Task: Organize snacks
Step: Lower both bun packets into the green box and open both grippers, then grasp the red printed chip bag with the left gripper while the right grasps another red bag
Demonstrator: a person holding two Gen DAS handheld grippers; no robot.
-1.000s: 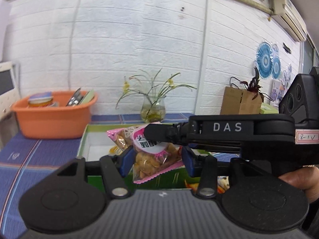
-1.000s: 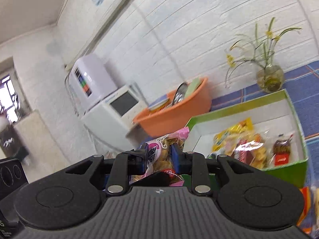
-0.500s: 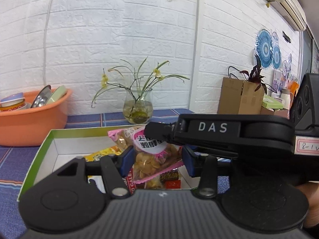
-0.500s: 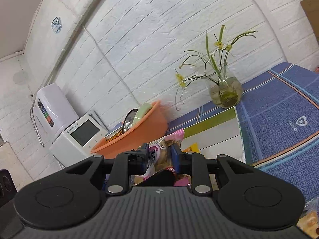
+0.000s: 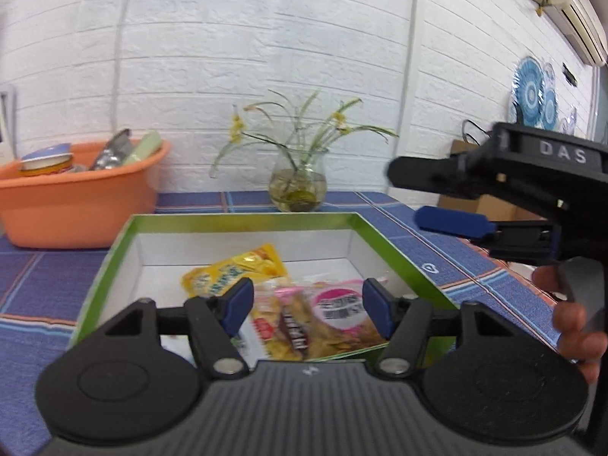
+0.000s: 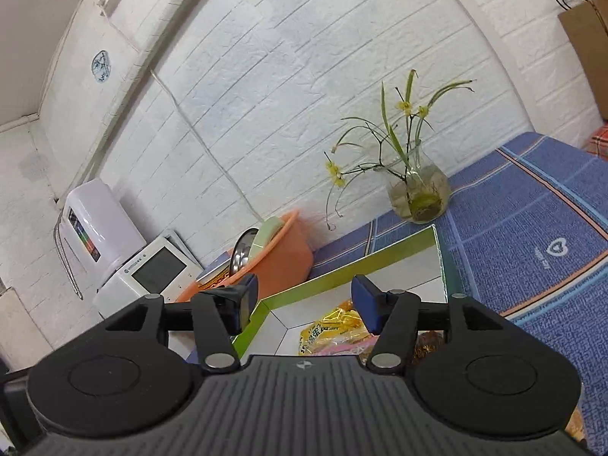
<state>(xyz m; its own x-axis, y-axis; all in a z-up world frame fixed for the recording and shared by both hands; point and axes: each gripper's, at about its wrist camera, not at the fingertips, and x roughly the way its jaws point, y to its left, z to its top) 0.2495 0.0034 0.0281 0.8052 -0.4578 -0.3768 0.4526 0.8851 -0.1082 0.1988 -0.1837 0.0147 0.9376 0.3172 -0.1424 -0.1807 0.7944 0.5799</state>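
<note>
In the left wrist view a pink snack bag (image 5: 338, 306) lies in the green box (image 5: 243, 220) with white walls, beside a yellow packet (image 5: 235, 269) and other snacks. My left gripper (image 5: 307, 308) hovers just above it. Its jaws are opening and the blue pads stand clear of the bag on both sides. My right gripper (image 5: 416, 195) hangs to the right of the box, a hand (image 5: 577, 326) on its handle. In the right wrist view the right gripper (image 6: 304, 300) has its jaws opening with nothing between them, over the box (image 6: 342, 268) and the yellow packet (image 6: 334, 326).
An orange basin (image 5: 76, 205) with dishes stands left of the box. A glass vase (image 5: 298, 186) with yellow flowers is behind it by the brick wall. A white appliance (image 6: 152, 277) sits further left, a brown paper bag (image 6: 589, 38) at the right. Blue cloth (image 6: 532, 235) covers the table.
Both grippers were shut on the pink bag above the box. Both have opened, the bag has dropped into the box, and the right gripper has drawn away to the right.
</note>
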